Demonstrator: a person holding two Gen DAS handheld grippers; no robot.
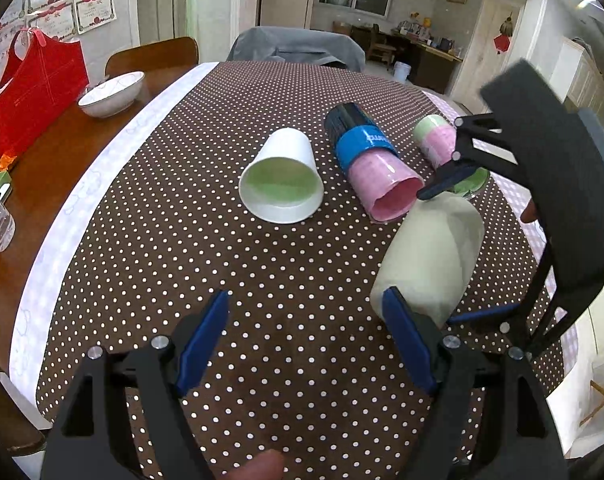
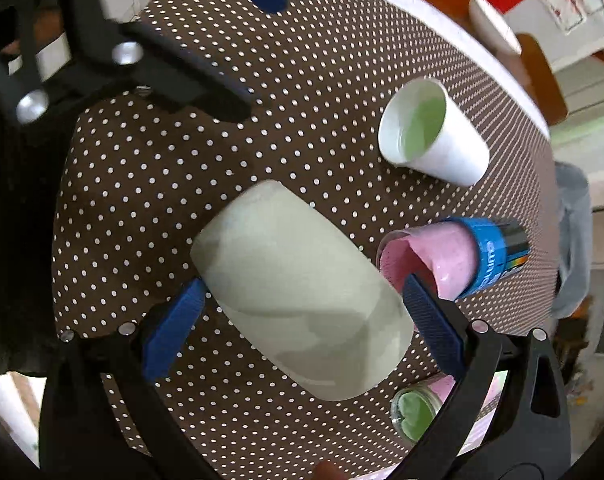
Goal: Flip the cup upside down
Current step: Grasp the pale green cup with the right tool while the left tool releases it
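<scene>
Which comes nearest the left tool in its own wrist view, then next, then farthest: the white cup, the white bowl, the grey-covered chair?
1. White cup, lying on its side mid-cloth.
2. White bowl, far left on bare wood.
3. Grey-covered chair, beyond the table's far edge.

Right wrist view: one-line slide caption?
Right gripper holds pale green cup over the dotted tablecloth; white cup lies on its side.
</scene>
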